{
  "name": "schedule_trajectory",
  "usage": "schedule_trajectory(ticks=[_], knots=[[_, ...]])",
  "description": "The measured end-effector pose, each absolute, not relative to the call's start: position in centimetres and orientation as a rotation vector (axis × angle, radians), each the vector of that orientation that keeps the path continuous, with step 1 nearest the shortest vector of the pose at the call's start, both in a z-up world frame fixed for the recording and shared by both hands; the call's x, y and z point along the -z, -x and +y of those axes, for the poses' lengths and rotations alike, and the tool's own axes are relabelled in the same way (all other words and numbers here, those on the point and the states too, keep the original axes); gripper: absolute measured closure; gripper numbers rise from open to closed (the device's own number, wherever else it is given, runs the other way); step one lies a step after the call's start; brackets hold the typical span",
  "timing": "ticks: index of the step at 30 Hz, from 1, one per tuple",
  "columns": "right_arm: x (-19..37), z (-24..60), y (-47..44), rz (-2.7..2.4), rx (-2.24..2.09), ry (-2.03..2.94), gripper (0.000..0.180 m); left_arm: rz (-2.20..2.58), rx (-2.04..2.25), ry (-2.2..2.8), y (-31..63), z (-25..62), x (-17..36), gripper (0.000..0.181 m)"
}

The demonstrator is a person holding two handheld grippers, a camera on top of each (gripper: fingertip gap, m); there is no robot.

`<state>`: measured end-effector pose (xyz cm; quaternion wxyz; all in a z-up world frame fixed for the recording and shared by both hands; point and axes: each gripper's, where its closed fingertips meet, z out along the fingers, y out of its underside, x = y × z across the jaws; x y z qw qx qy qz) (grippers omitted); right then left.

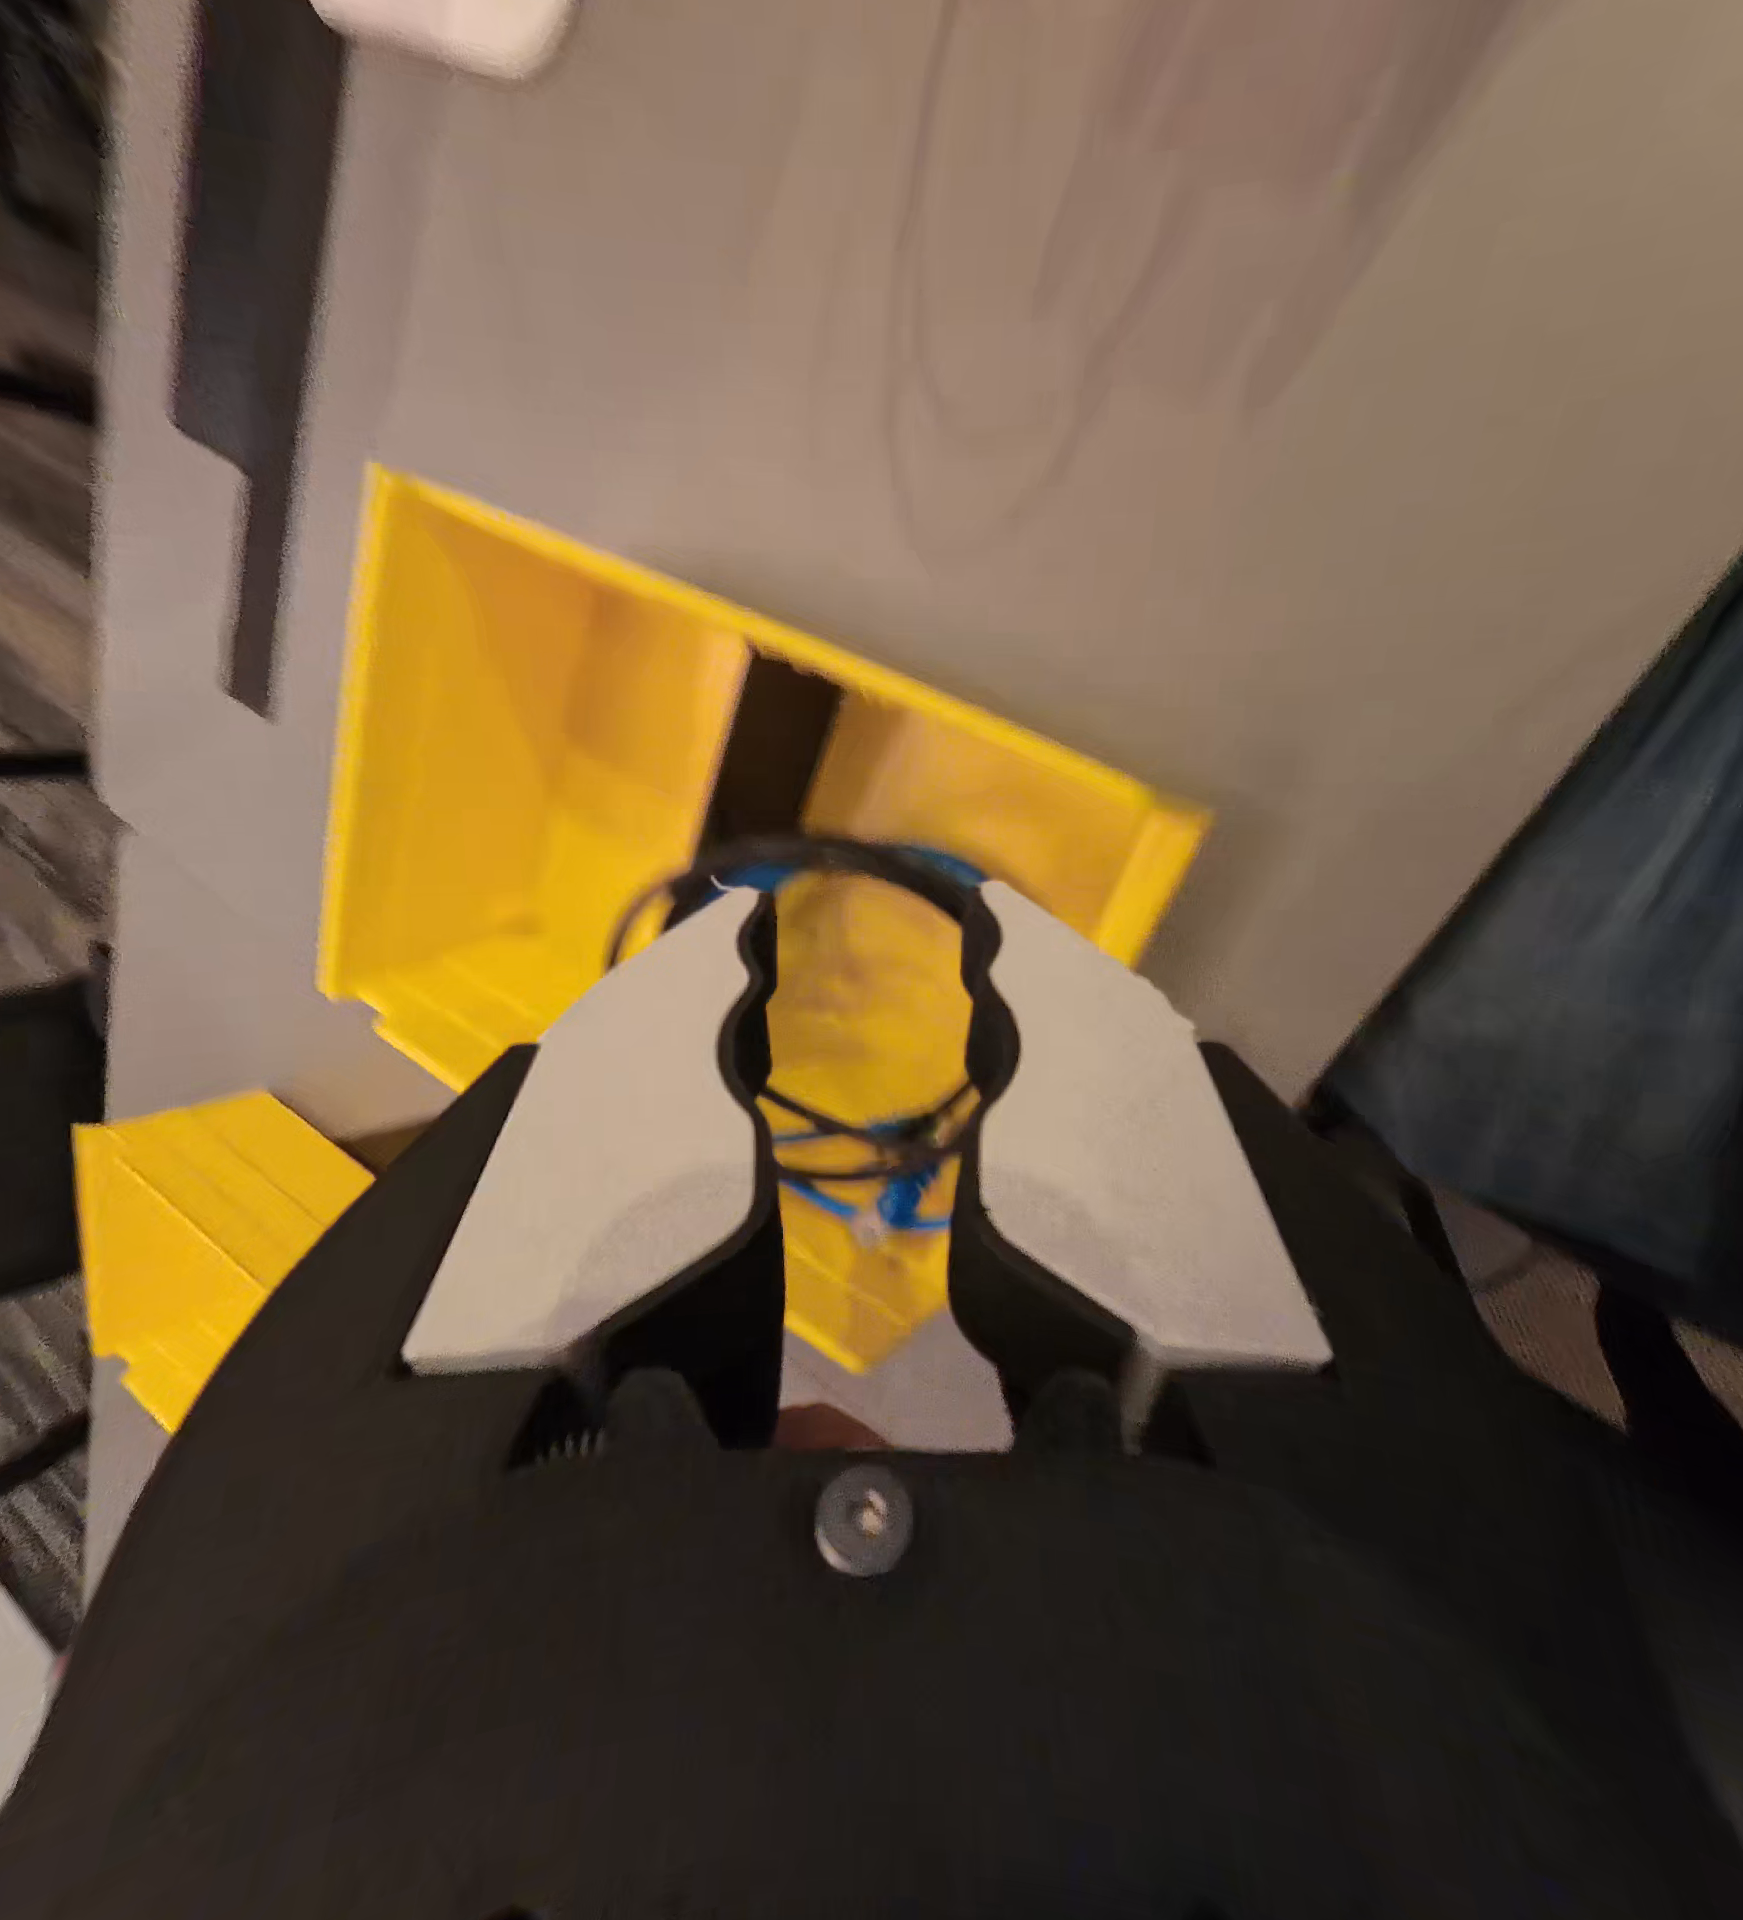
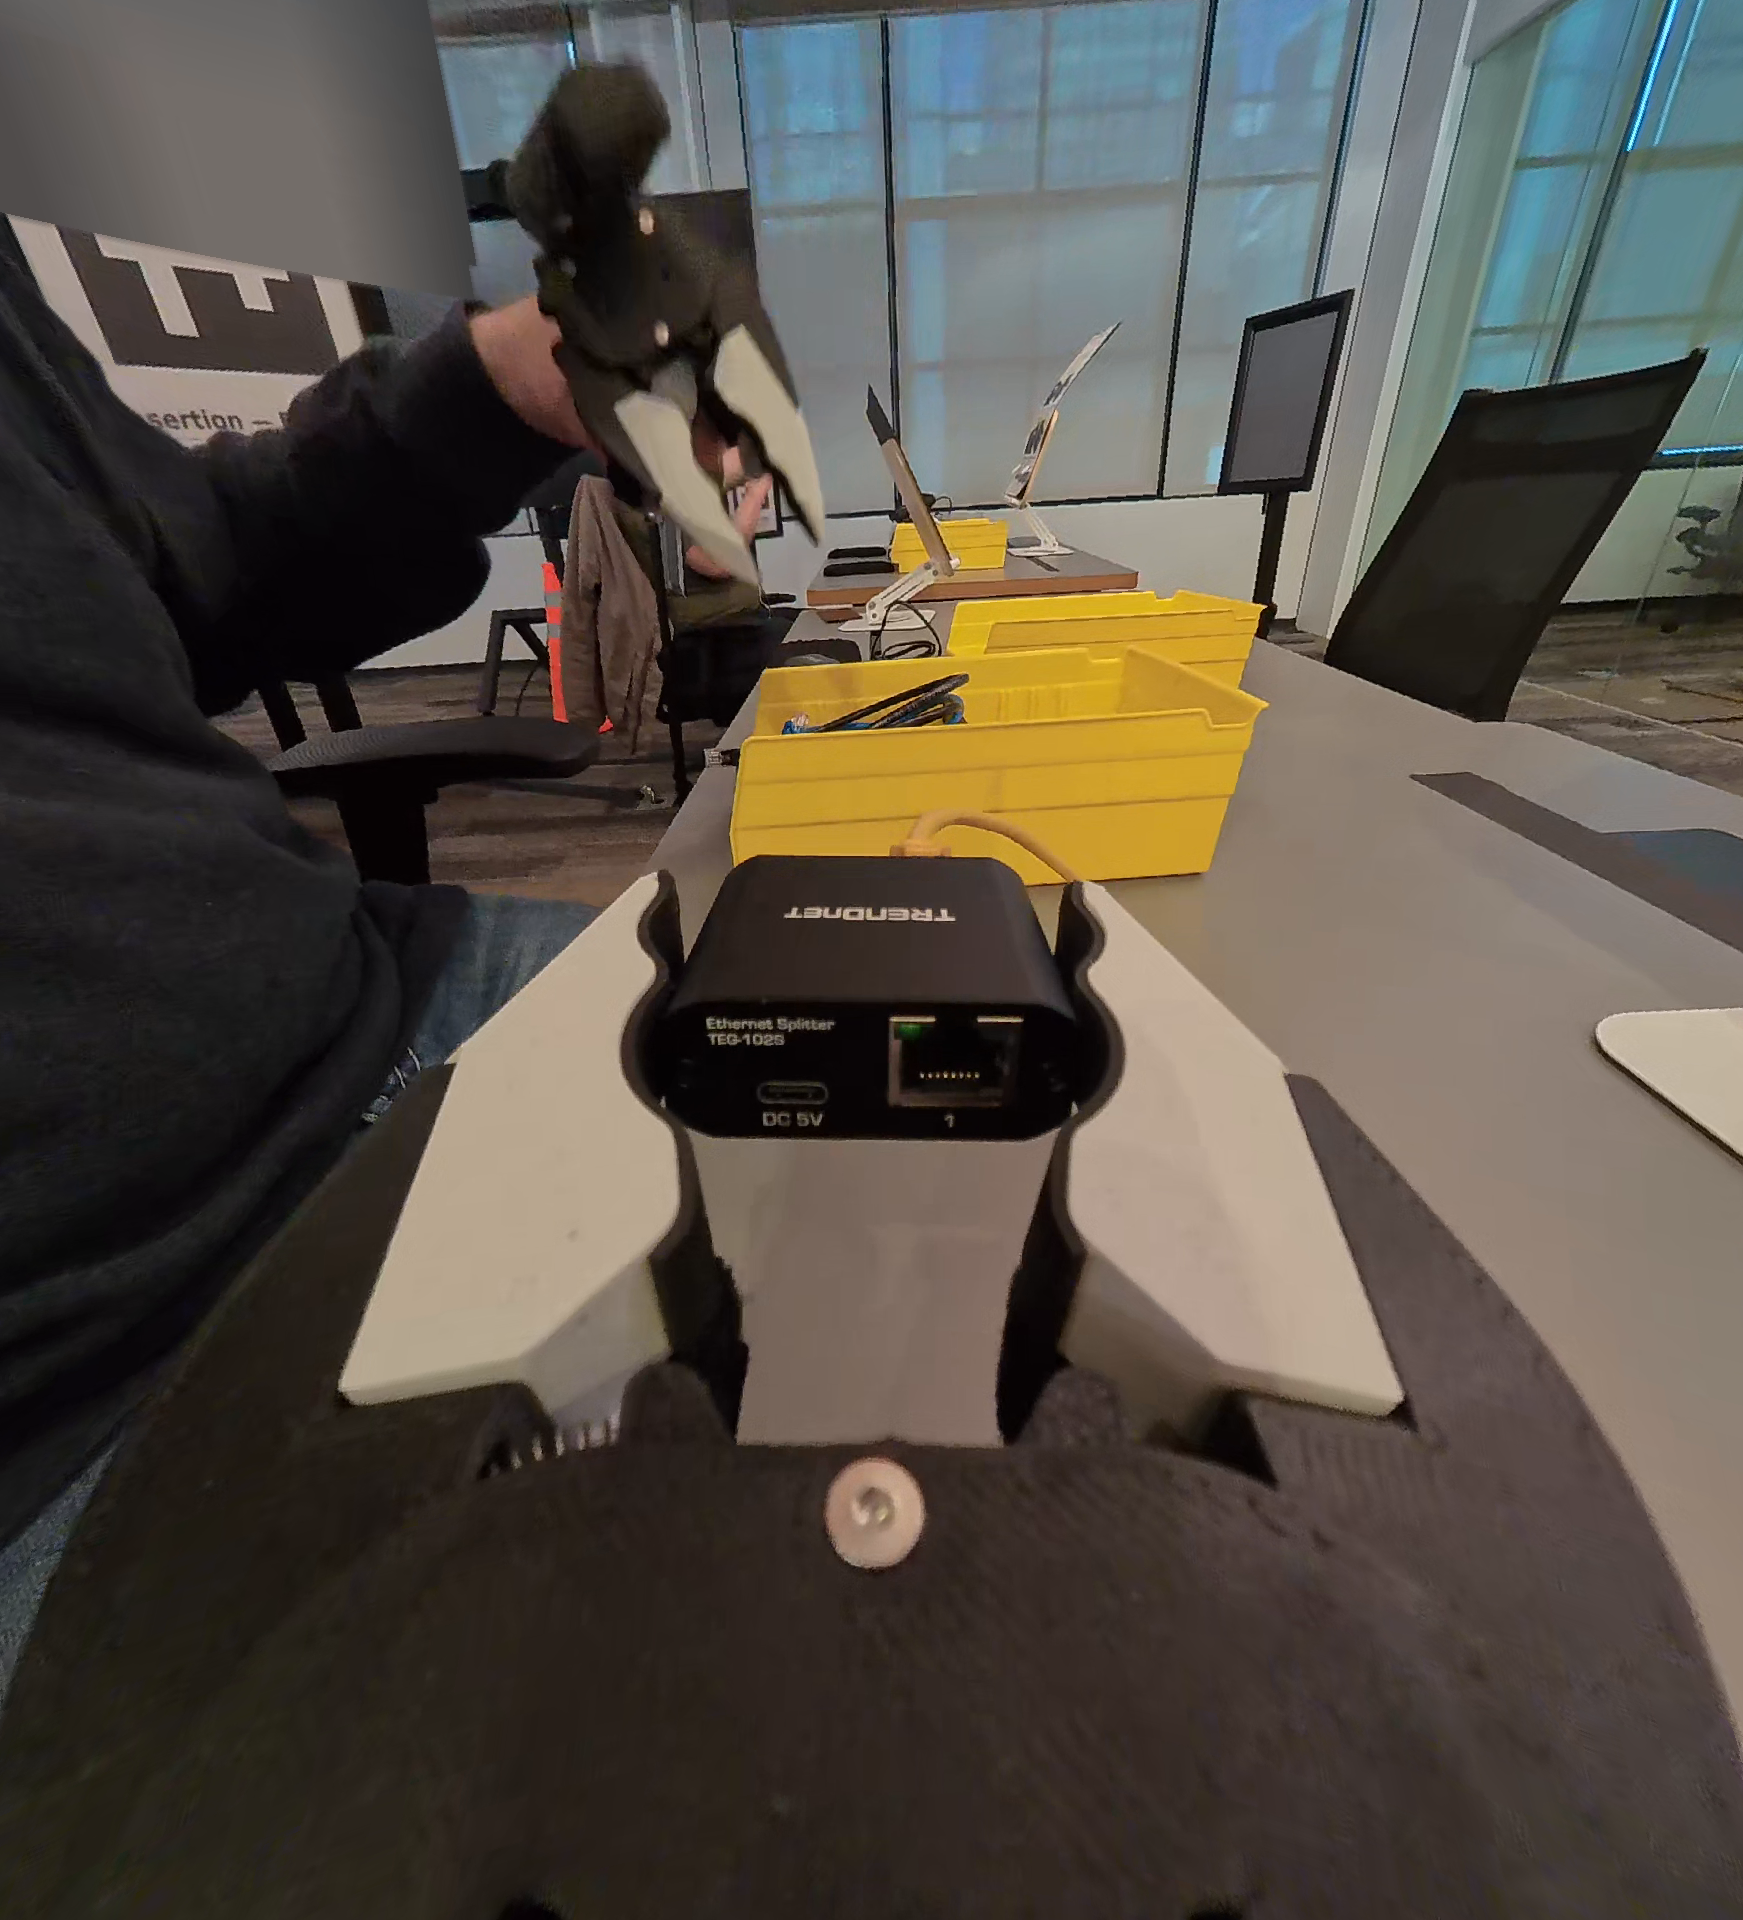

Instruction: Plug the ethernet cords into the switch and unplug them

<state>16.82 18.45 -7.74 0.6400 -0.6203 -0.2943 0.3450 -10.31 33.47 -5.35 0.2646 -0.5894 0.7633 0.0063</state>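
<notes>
The right gripper is clamped on the switch, a small black box squeezed between its two pale fingers low over the grey table. Only the right wrist view shows this box: its near face has an empty network socket and a small oval power socket beside it, and a tan cord runs out of its far end. Just beyond it sits a yellow bin, with a second yellow bin farther off. The same view shows the left gripper held up in the air at the far left by a person's hand in a dark sleeve, fingers pointing down toward the bin. The left wrist view, blurred, looks straight down into that bin and shows what the other view only hints at: coiled blue and black ethernet cords lying on the bin floor, with a clear plug end toward the near side. The left gripper hangs above them with its fingers apart and nothing between them.
</notes>
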Motion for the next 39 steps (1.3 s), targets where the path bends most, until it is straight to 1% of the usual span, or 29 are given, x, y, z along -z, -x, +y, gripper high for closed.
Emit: schedule_trajectory(ticks=[7, 13, 18, 24, 29, 33, 39], knots=[[8.2, 18.5, -16.8, -0.67, -0.787, 1.429, 0.107, 2.212, -0.201, 1.75, 18.6, 33.7, 13.3, 0.14], [8.3, 18.6, -16.6, -0.679, -0.795, 1.432, 0.108, 2.273, -0.294, 1.627, 21.2, 33.8, 16.8, 0.142], [8.5, 18.5, -16.4, -0.684, -0.795, 1.437, 0.108, 2.265, -0.338, 1.466, 20.4, 35.4, 17.8, 0.151], [8.6, 18.6, -16.5, -0.683, -0.794, 1.441, 0.107, 2.274, -0.277, 1.465, 20.1, 35.3, 18.0, 0.162], [8.7, 18.6, -16.4, -0.69, -0.794, 1.442, 0.107, 2.194, -0.171, 1.516, 19.0, 35.0, 16.8, 0.164], [8.6, 18.5, -16.4, -0.688, -0.793, 1.437, 0.108, 2.116, -0.002, 1.596, 18.1, 34.6, 15.6, 0.164], [8.5, 18.4, -16.4, -0.692, -0.793, 1.434, 0.107, 2.152, 0.175, 1.667, 17.3, 33.2, 15.8, 0.165]])
